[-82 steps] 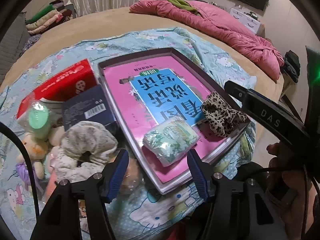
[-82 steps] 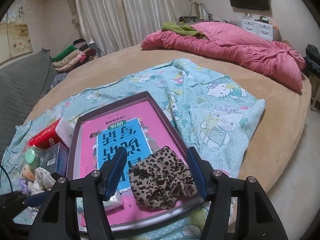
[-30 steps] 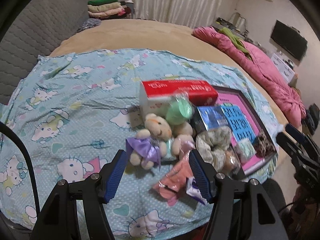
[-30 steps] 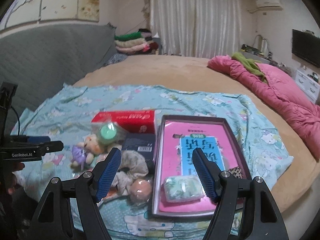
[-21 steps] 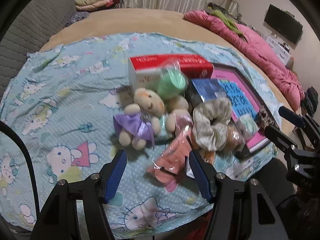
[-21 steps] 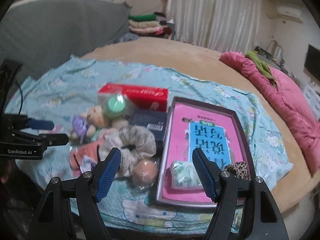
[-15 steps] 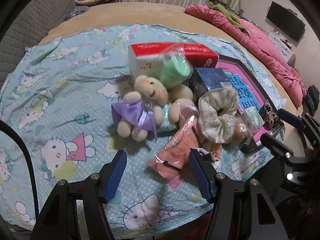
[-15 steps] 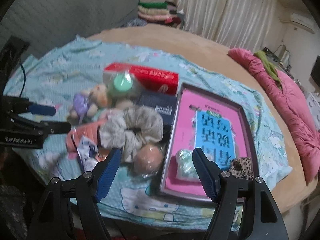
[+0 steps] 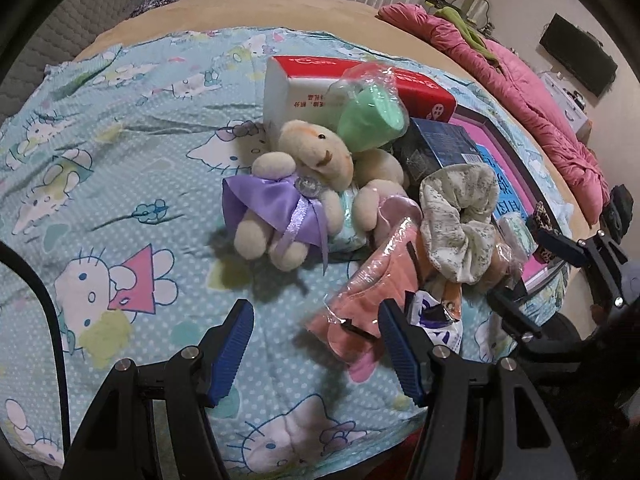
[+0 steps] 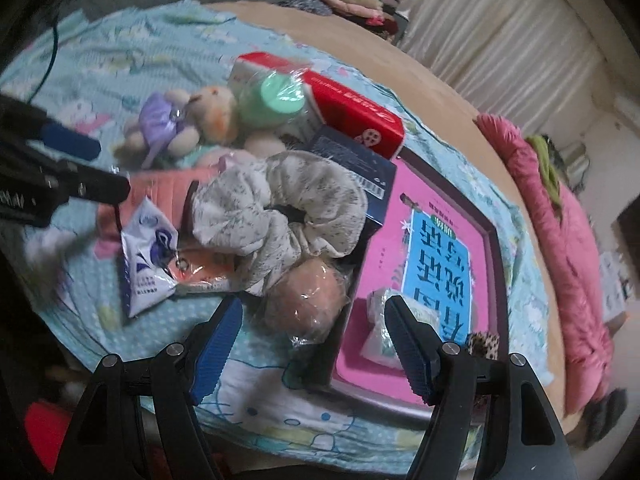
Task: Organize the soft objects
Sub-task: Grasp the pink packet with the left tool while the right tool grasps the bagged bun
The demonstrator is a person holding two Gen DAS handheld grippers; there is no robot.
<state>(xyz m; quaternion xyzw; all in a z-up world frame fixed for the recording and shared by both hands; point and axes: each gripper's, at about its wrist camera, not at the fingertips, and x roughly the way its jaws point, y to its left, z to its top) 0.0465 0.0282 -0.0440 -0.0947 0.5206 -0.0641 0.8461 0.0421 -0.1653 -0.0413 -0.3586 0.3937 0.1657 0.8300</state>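
A pile of soft things lies on the blue cartoon-print sheet: a beige teddy bear in a purple dress, a pale floral scrunchie, a pink item in a clear wrapper and a wrapped peach-coloured ball. A dark-rimmed tray lined with a pink and blue book holds a small wrapped pack and a leopard-print scrunchie. My left gripper is open just short of the pink wrapped item. My right gripper is open above the wrapped ball and the tray's near corner.
A red and white tissue box, a green cup in plastic and a dark blue box sit behind the pile. A blue and white sachet lies at the front. A pink quilt covers the bed's far right.
Both grippers have dropped closer to the pile, which now looks larger. The right view has rolled and swung down over the wrapped ball and the tray corner. Jaw gaps look unchanged.
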